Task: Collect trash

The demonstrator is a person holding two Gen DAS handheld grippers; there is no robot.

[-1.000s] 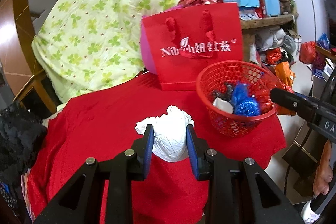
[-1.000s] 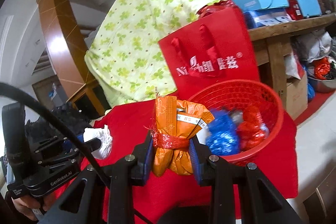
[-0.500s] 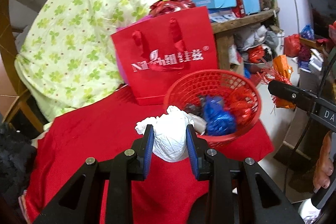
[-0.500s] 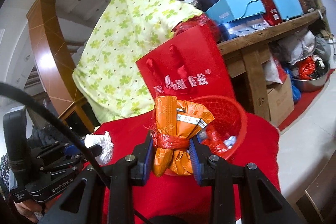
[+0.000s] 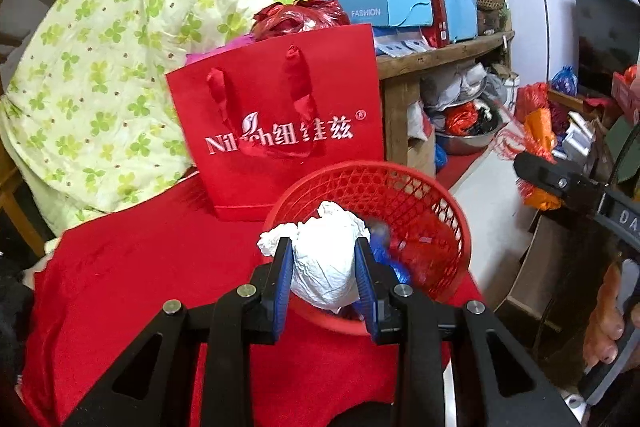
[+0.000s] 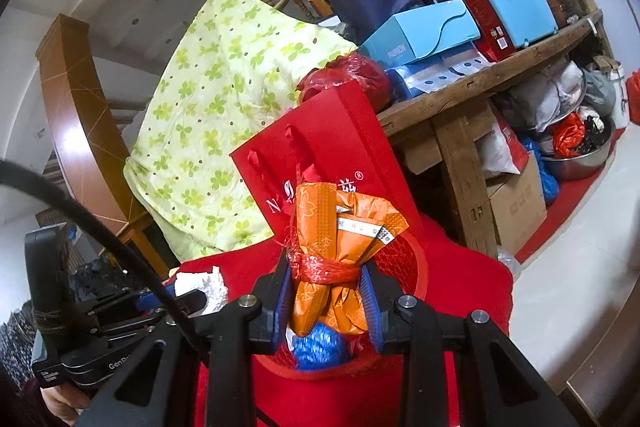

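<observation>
Two claws each carry a piece of trash. The left claw is clamped on a crumpled white paper wad, held between its blue pads above the near rim of the red basket. The right claw is closed tight on an orange wrapper bundle tied with red netting, held upright over the same basket, where a blue wrapper lies below it. Behind the basket stands a red gift bag on the red-covered bench.
</observation>
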